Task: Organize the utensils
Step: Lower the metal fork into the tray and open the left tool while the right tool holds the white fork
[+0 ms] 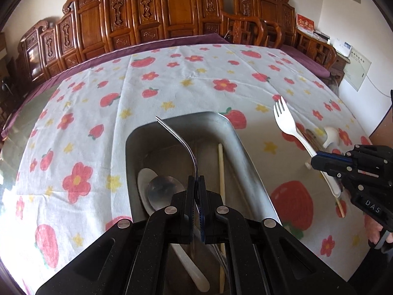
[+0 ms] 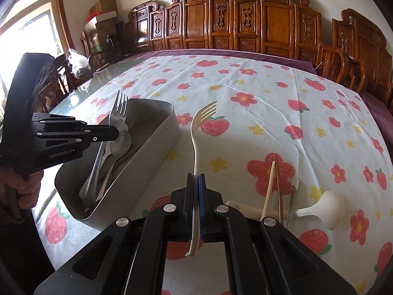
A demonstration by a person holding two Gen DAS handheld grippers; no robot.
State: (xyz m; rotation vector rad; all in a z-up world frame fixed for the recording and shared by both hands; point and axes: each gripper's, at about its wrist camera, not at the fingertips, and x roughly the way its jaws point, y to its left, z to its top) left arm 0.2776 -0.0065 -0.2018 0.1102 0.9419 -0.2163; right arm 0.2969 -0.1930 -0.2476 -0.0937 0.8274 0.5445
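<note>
One metal fork [image 1: 176, 142] is clamped in the closed left gripper [image 1: 196, 184] above the tray [image 1: 248, 162], where two spoons [image 1: 162, 191] lie. One cream fork [image 2: 196, 137] is pinched in the closed right gripper [image 2: 196, 182] over the desk [image 2: 270, 93].

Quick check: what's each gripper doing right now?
Left gripper: shut on the metal fork, above the tray.
Right gripper: shut on the white fork.

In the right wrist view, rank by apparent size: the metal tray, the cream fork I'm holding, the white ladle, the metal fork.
1. metal tray
2. cream fork, though nearness to the camera inflates it
3-4. white ladle and metal fork: too close to rank; the left gripper hides part of the fork.
</note>
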